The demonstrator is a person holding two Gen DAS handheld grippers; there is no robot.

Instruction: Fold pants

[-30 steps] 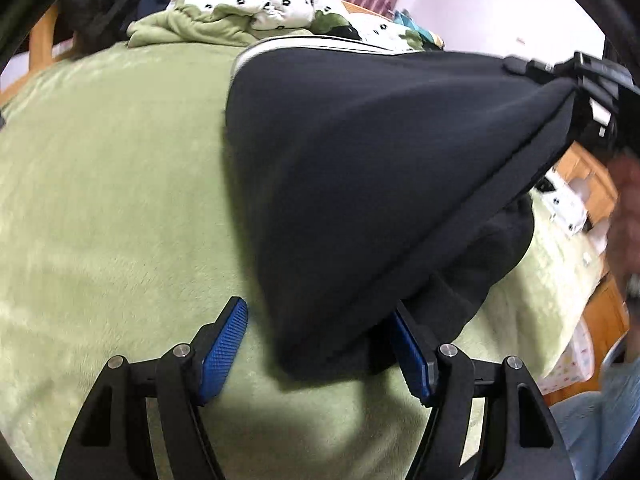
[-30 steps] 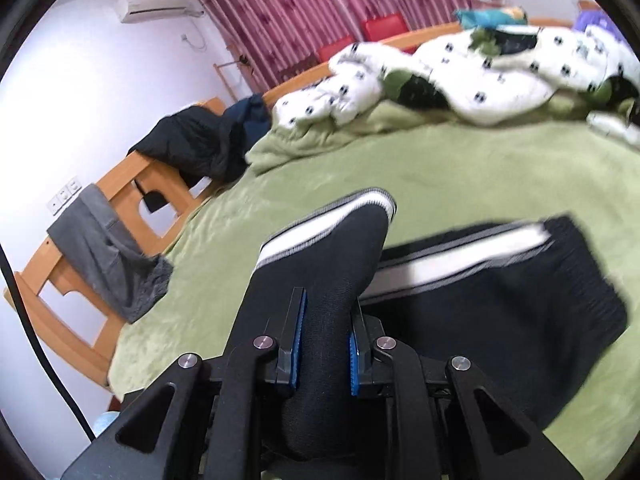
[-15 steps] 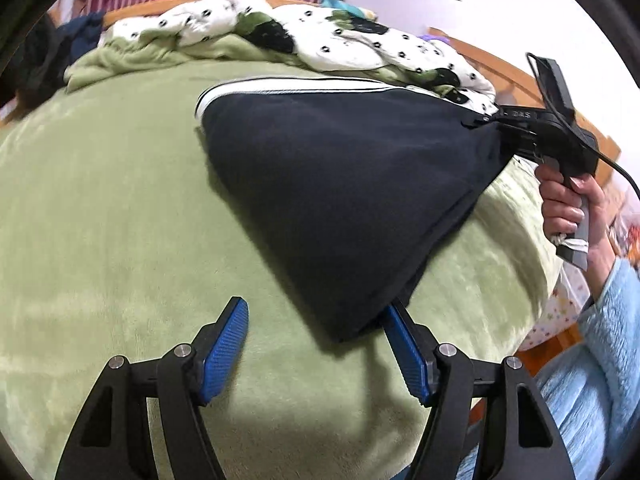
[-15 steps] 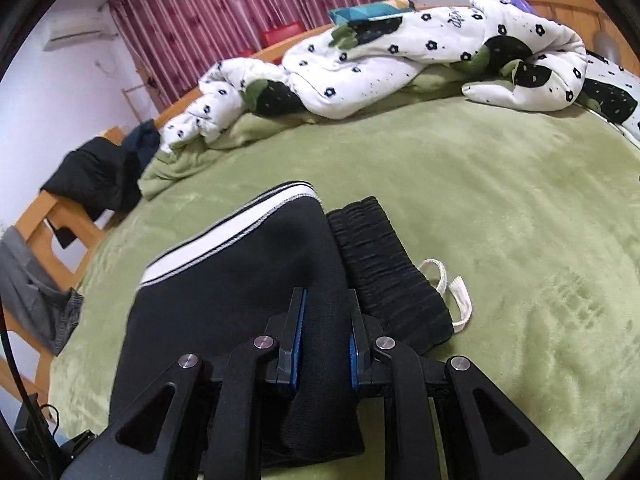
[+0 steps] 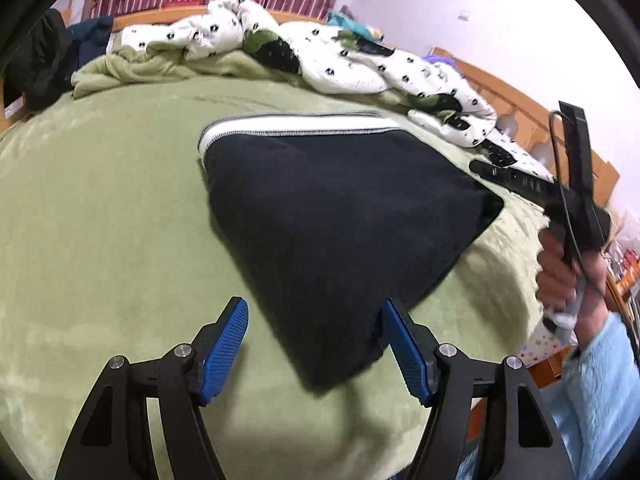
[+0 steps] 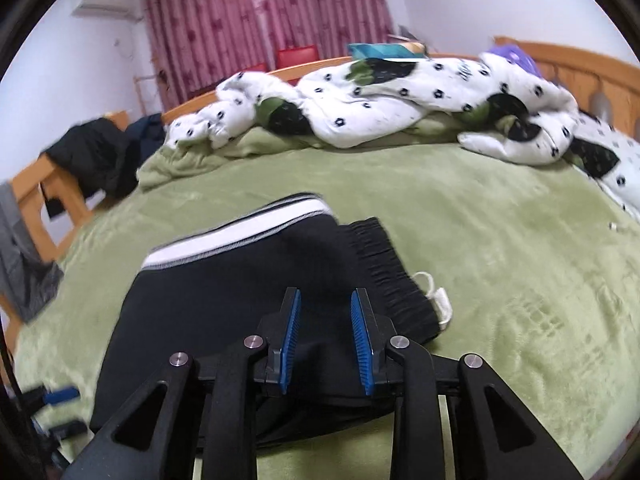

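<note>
The right gripper (image 6: 325, 336) has just been opening its jaws, which now stand apart with the black pants (image 6: 240, 300) lying loose between them, folded flat on the green bed (image 6: 500, 240). The left gripper (image 5: 316, 344) stays spread, gripping nothing, its right pad beside the pants' near corner. This fold looks laid; smoothing or another fold likely remains.

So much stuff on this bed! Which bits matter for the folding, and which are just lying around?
Part of the job:
black pants with a white side stripe
left gripper
right gripper
green fleece blanket

Just lying about:
white spotted quilt
dark jackets on the wooden frame
red curtains
</note>
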